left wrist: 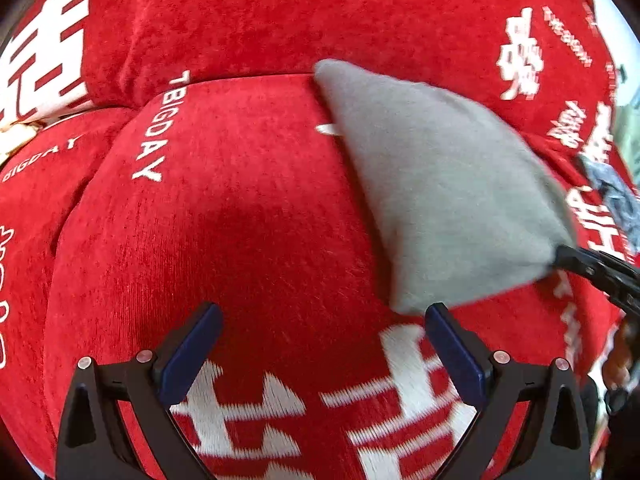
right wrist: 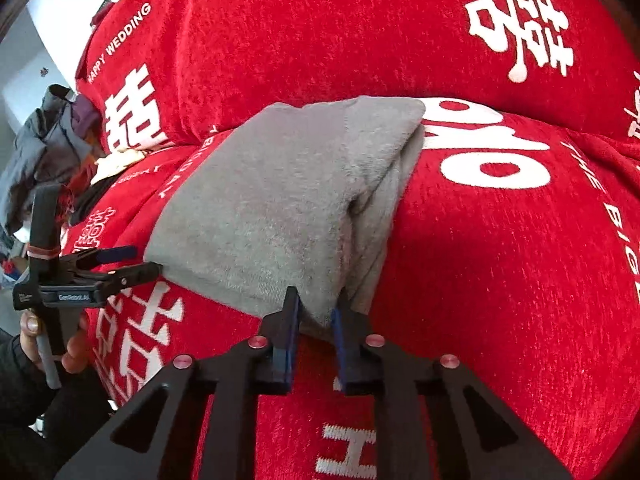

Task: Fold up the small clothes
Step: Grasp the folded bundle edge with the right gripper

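Red plush covers almost everything in both views — a sofa cover (left wrist: 248,208) printed with white characters and the words "BIG DAY" and "HAPPY WEDDING". On it lies the grey garment (right wrist: 280,200), a small soft piece already doubled over, its folded layers showing along the right edge in the right wrist view.

The right gripper (right wrist: 316,312) sits low in the centre of its own frame, fingers drawn close together and pinching the garment's near corner between the blue pads (right wrist: 289,332). In the left wrist view the same gripper enters from the right edge, its tip at the garment's lower right corner.

The left gripper (left wrist: 320,344) fills the bottom of its own frame with fingers wide apart and nothing between them; its right finger tip lies just beside the garment's near edge. From the right wrist view it appears at the left of the frame, held by a hand (right wrist: 52,344) in a dark sleeve, one tip at the garment's left corner.

A heap of dark clothes (right wrist: 44,148) lies at the upper left of that frame.
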Motion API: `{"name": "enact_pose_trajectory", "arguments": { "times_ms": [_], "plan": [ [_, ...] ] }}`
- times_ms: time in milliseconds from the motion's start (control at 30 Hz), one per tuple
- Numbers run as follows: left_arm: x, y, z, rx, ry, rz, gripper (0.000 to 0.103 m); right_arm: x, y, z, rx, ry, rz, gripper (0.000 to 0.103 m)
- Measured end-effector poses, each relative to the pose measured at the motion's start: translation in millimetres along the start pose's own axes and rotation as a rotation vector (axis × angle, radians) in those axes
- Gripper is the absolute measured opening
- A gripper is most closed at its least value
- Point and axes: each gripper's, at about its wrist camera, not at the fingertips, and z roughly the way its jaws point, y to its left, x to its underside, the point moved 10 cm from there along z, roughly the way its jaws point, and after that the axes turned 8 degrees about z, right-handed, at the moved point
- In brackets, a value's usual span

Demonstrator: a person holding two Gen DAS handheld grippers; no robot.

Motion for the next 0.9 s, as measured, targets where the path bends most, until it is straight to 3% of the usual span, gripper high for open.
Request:
{"name": "enact_pose_trajectory", "arguments": {
  "times_ms": [33,100,167,333,433,533,600,667,767,900],
  "plan": [
    [-1.2,0.2,-6.4,0.009,-0.009,0.009,0.102,-2.3,-0.6,-6.2,-0.008,-0.011,0.005,0.031],
    [-9.1,2.1,-23.4,0.027,-0.042,0.016,0.102,-13.2,-3.6,-25.6,-0.019,-0.076,0.003,0.061],
    [-27.4,7.5,-30.3,0.044,-0.068,-0.012,0.102,-35.6,-7.6,-42.1,-0.001,-0.169,-0.008,0.074],
    [-93.6,-2.0,3.1,0.101,-0.057,-0.086,0.102,-87.9,4.9,-16.0,0.013,-0.166,-0.058,0.074],
    [-122.6,-21.8,44.0,0.115,0.005,-0.074,0.102,-105.5,15.2,27.5,-0.007,-0.077,-0.098,0.074],
    [-128.9,-21.9,85.0,0.082,0.092,-0.107,0.102,-106.7,5.4,67.0,0.043,0.013,-0.120,0.074],
    [-125.5,-19.5,104.5,0.158,0.147,-0.169,0.102,-110.8,-14.5,80.1,0.117,0.022,-0.114,0.073],
    [-126.9,-11.0,99.2,0.179,0.131,-0.202,0.102,-117.1,-33.2,70.8,0.137,0.002,-0.043,0.074],
    [-128.1,4.8,79.5,0.191,0.082,-0.229,0.102,-114.3,-63.4,39.3,0.070,-0.040,0.138,0.081],
    [-117.9,-4.2,86.6,0.268,0.145,-0.215,0.102,-101.8,-71.6,36.1,-0.090,-0.002,0.280,0.082]
  ]
}}
